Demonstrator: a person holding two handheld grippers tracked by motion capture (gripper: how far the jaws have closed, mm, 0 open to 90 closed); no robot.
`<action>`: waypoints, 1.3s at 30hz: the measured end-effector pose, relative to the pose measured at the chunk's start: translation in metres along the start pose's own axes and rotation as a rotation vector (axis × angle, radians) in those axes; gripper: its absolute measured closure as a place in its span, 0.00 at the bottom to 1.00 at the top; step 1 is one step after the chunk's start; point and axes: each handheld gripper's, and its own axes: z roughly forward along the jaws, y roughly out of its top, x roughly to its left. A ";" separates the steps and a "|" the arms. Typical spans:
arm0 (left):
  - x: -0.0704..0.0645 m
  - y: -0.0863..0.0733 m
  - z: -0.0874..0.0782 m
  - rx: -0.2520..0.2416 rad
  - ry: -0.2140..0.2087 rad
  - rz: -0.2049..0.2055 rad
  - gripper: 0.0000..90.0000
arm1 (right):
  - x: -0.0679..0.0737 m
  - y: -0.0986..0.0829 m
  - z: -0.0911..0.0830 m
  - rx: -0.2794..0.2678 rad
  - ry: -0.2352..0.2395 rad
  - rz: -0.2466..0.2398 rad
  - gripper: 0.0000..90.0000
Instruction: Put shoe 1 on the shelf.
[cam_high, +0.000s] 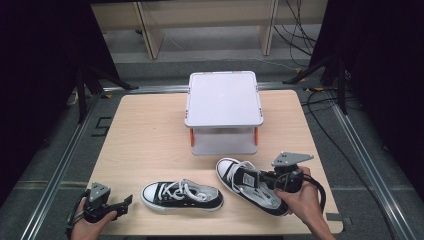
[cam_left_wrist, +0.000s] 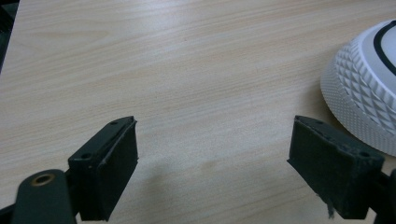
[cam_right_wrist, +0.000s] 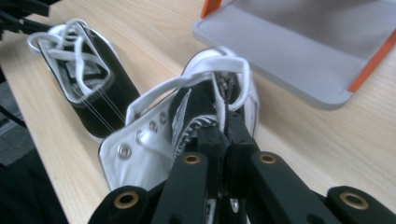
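Slippage is the main risk: the right gripper (cam_right_wrist: 219, 154) has its jaws clenched on the thin tongue of the right sneaker (cam_high: 250, 185), lying on the table (cam_high: 150, 130) before the grey stand (cam_high: 223, 100), so cloth could pull free when lifted. The left gripper (cam_left_wrist: 215, 172) rests with jaws spread and empty, just beside the toe of the left sneaker (cam_high: 181, 195).

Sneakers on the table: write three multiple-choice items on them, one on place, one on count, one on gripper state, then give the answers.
1. Where does the left sneaker lie?
A. on the grey stand
B. on the table, between the two grippers
C. on the floor

2. How many sneakers are there?
A. one
B. two
C. three

3. How is the right gripper?
A. wide open over bare table
B. shut on the right sneaker
C. lying on the stand

Answers: 1 B, it lies flat on the table in front of the stand. 2 B, a black pair. 3 B, its jaws are pinched on the right sneaker at its opening; the left gripper is the open one.
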 end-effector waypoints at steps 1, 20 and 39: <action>0.000 0.000 -0.001 -0.004 0.002 -0.001 0.17 | 0.000 0.000 0.000 0.000 0.000 0.000 0.98; 0.000 0.000 -0.001 0.001 0.006 -0.002 0.17 | 0.004 0.103 -0.042 -0.101 0.146 -0.051 0.98; 0.000 0.001 -0.002 -0.015 -0.001 0.003 0.17 | -0.025 0.194 -0.010 -0.160 0.112 0.030 0.98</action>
